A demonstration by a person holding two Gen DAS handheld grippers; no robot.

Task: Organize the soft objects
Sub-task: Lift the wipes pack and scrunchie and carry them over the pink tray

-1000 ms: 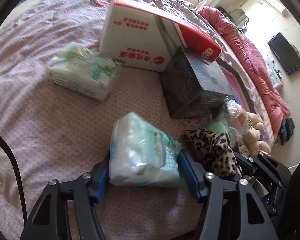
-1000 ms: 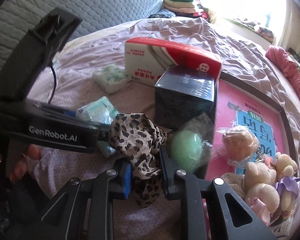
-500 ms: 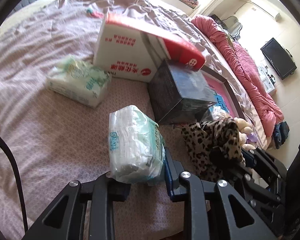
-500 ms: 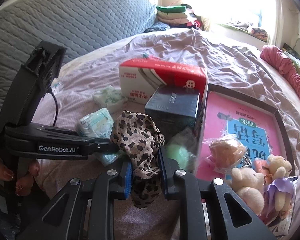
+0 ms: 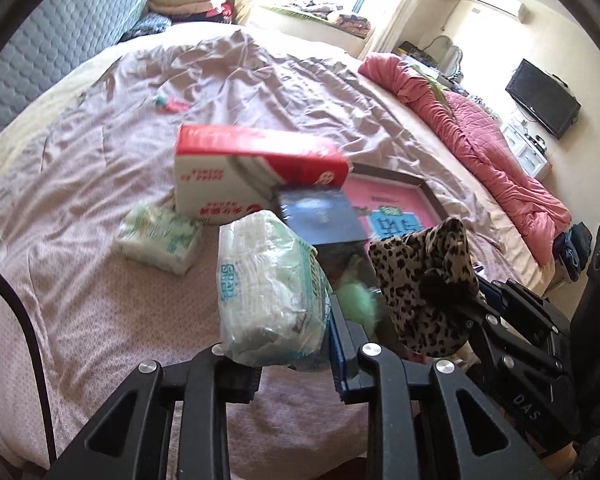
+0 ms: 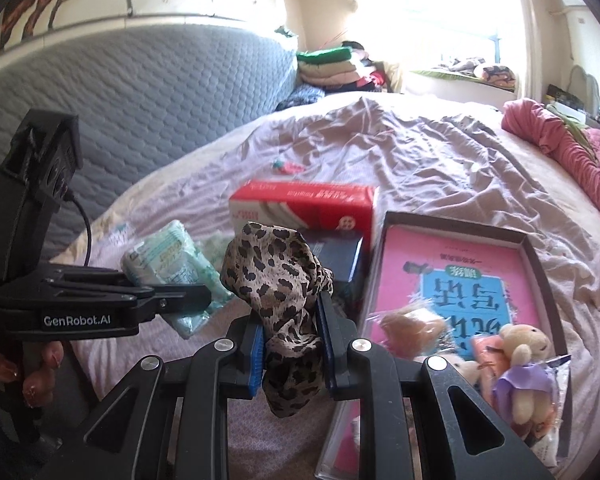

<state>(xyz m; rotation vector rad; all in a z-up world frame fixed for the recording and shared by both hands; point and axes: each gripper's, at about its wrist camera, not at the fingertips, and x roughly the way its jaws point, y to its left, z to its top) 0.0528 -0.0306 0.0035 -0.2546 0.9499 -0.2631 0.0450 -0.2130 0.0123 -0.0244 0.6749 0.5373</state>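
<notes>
Raised above purple bedsheet [image 5: 80, 184]: left gripper [image 5: 296, 344] clamping green-white plastic-wrapped tissue pack [image 5: 268, 284]; right gripper [image 6: 291, 344] pinching leopard-print fabric scarf [image 6: 276, 276]. Risk: slippery wrap sliding free; hanging scarf tail snagging 1 box.

"GenRobot.AI" stands in white on the black side of the left gripper [image 6: 180, 296]. "DAS" is embossed on the right gripper's body [image 5: 480, 300]. Large Chinese characters, upside down and not legible here, fill the pink book cover [image 6: 452, 264]; red Chinese print on the red-and-white box [image 5: 236, 172] is too blurred to read.
</notes>
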